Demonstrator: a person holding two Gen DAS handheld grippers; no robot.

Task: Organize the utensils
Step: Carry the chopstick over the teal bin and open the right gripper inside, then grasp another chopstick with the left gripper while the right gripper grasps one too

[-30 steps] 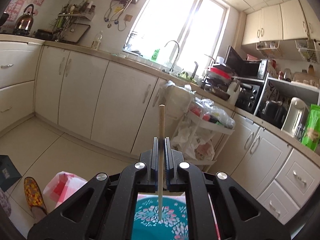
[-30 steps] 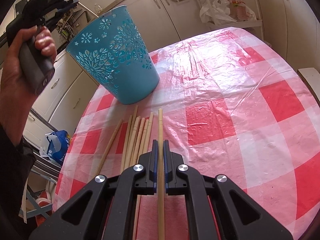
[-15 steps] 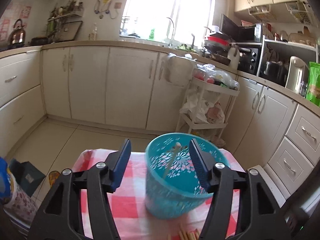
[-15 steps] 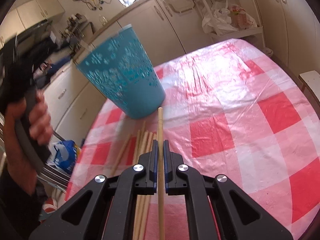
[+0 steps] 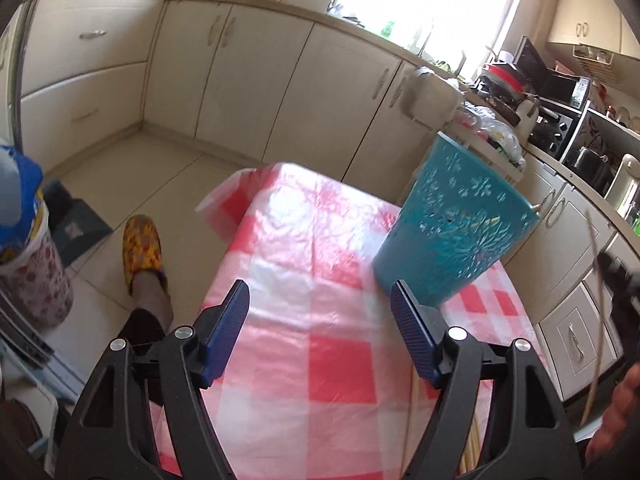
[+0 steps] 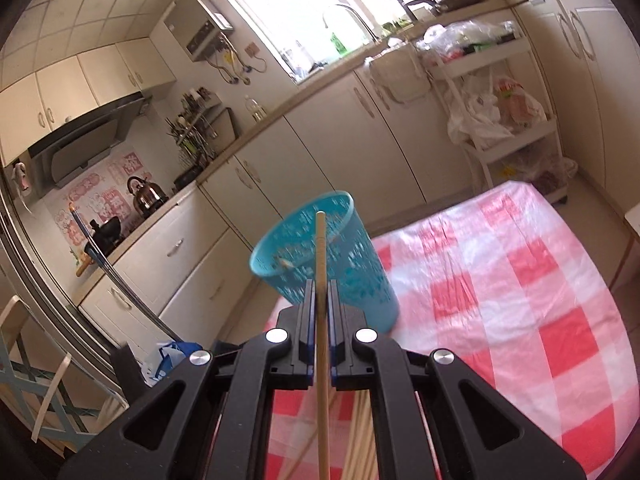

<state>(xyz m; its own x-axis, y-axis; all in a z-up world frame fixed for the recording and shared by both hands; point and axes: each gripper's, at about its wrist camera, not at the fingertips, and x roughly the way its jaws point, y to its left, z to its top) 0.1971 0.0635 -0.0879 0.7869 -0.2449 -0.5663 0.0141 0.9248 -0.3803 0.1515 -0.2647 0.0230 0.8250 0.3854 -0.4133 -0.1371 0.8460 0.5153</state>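
Note:
A teal cut-out basket (image 5: 452, 236) stands on the red-and-white checked tablecloth (image 5: 304, 248). My left gripper (image 5: 318, 286) hangs above the cloth to the left of the basket, its jaws opening with nothing between them. Loose wooden chopsticks (image 5: 472, 440) lie on the table under its right finger. In the right wrist view my right gripper (image 6: 319, 292) is shut on one chopstick (image 6: 321, 264), raised above the table, its tip in line with the basket (image 6: 360, 280) rim. One chopstick end (image 6: 286, 264) shows inside the basket. More chopsticks (image 6: 360, 440) lie below the gripper.
Cream cabinets line the walls beyond the table. A white rack with bags (image 6: 500, 92) stands at the far right. A person's foot in a yellow slipper (image 5: 142, 252) is on the floor left of the table, beside a blue-and-white bag (image 5: 20, 240). A chair (image 6: 24, 380) stands at the left.
My left gripper let its chopstick go into the basket, opened wide and sank toward the table. My right gripper lifted its chopstick off the table pile, up level with the basket.

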